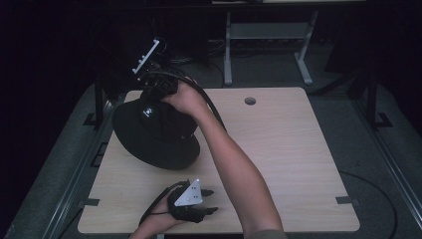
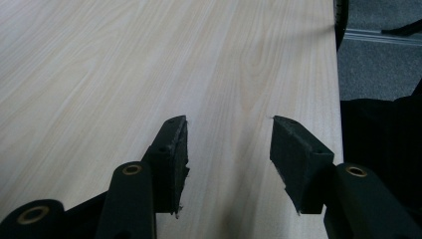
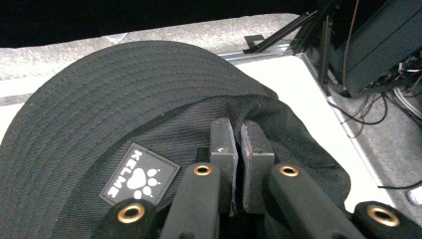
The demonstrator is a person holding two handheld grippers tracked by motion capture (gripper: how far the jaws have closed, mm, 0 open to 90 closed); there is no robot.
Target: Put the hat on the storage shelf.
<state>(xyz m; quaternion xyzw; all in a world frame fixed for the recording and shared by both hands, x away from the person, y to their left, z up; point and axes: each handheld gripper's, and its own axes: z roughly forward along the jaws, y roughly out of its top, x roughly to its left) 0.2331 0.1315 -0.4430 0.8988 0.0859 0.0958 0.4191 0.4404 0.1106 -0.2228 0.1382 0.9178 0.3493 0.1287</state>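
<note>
Now: right tongs pinch the black hat, left tongs rest open

Right now the right gripper [image 3: 237,149] has its two jaws drawn almost together, and a fold of the black hat [image 1: 154,132] is clamped between them. In the right gripper view the pads [image 3: 222,144] press on dark twill at the crown, just beyond a square patch [image 3: 139,180] with a white paw and lettering, which sits to the left of the jaws and close below them. The stitched brim [image 3: 99,94] curves away ahead of the jaws and to their left, its far edge reaching toward the table's rim.

From the high view, the right hand [image 1: 184,97] reaches across the table [image 1: 288,149] to the far left part of it, and the hat spreads out beneath and on the near side of that gripper, brim resting on the wood. A black cable [image 1: 209,102] loops off the gripper over the forearm.

The left gripper [image 2: 229,144] is released: its jaws stand apart with bare wood grain between them and nothing in the gap. Its fingertips [image 2: 171,149] hover low over the tabletop, and the table edge runs close along the right of them. In the high view this gripper [image 1: 211,201] lies near the front edge, well apart from the hat, which sits beyond it and a little to its left; its grey three-cornered plate [image 1: 190,194] faces up.
</note>
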